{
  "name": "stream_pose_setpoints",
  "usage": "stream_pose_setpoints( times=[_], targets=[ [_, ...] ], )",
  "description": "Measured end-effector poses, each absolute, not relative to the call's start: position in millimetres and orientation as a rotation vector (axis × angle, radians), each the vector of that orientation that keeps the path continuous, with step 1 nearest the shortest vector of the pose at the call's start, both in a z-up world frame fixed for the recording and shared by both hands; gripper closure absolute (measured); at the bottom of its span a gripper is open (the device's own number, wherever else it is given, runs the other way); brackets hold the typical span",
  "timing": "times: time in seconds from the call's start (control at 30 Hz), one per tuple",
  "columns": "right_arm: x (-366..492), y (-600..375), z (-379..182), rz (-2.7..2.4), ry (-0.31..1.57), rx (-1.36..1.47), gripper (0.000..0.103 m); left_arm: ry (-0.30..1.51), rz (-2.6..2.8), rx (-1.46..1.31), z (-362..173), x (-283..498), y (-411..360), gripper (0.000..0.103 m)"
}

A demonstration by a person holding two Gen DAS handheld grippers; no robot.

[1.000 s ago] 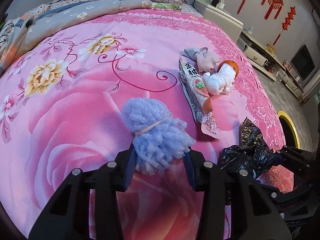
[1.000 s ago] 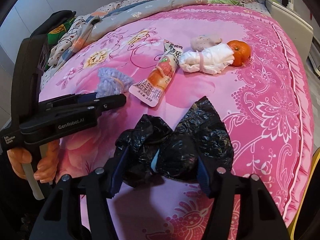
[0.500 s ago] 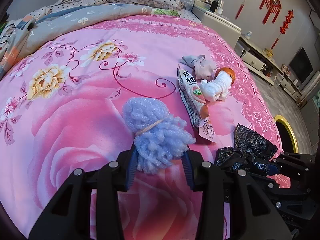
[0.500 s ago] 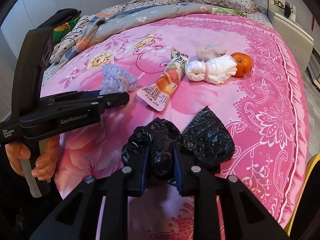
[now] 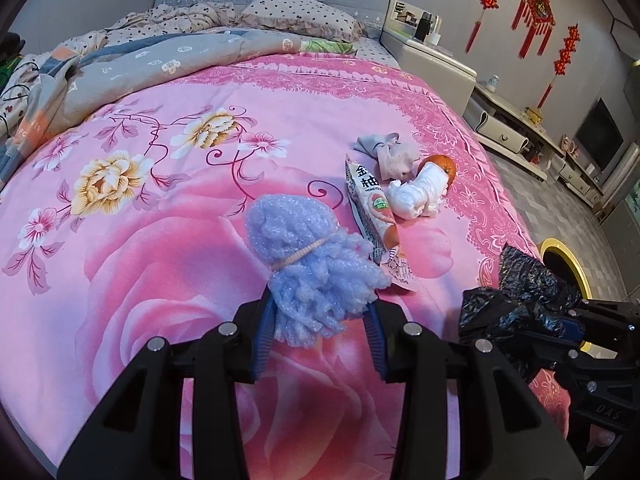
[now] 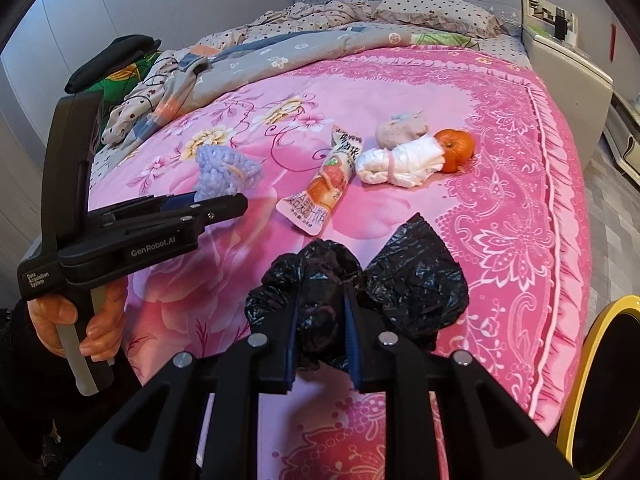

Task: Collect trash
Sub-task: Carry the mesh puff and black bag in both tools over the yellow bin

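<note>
A: Left wrist view first. What are the tongs doing?

B: The left gripper (image 5: 320, 322) is clamped on the lilac foam bundle (image 5: 308, 264), a puffy wad tied with a rubber band. Its blue pads press the bundle's lower end from both sides, and the rest sticks out toward twelve o'clock over the pink bedspread (image 5: 160, 240).

A: And the other one?

B: At four o'clock the right gripper (image 5: 560, 320) pinches a crumpled black trash bag (image 5: 516, 300).

A: What else lies there?

B: At one o'clock from the bundle, a snack wrapper (image 5: 370, 208), then a white wad (image 5: 420, 196) touching an orange (image 5: 444, 162), with a dotted cloth ball (image 5: 390, 156) just beyond.

A: Right wrist view?

B: The right gripper (image 6: 320, 320) has just been closing; its jaws now stand narrow, squeezing a fold of the black trash bag (image 6: 412, 280), which spreads toward one o'clock. At nine o'clock a hand (image 6: 80, 320) grips the left gripper (image 6: 216, 204), with the lilac foam bundle (image 6: 224, 170) at its tip. The snack wrapper (image 6: 324, 188) lies at twelve o'clock, the white wad (image 6: 400, 160) and orange (image 6: 454, 148) farther on.
</note>
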State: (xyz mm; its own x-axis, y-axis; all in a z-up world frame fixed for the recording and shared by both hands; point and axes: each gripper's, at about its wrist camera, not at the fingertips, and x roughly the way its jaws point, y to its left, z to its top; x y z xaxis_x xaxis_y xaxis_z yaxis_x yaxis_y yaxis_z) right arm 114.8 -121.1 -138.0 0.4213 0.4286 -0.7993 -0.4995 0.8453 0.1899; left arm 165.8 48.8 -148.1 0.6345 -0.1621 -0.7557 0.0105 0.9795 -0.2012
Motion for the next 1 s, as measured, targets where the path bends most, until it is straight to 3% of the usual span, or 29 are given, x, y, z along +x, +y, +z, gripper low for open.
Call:
stream_pose_setpoints(
  times=[0.53, 1.0],
  targets=[
    [105.9, -183.8, -104.4, 0.511, 0.905, 0.019, 0.085, 0.83, -0.132, -0.133, -106.1, 155.1, 16.8, 0.065],
    [96.5, -275.4, -73.8, 0.35, 0.829, 0.114, 0.085, 0.785, -0.31, -0.057, -65.8, 167.0, -81.5, 0.065]
  ],
)
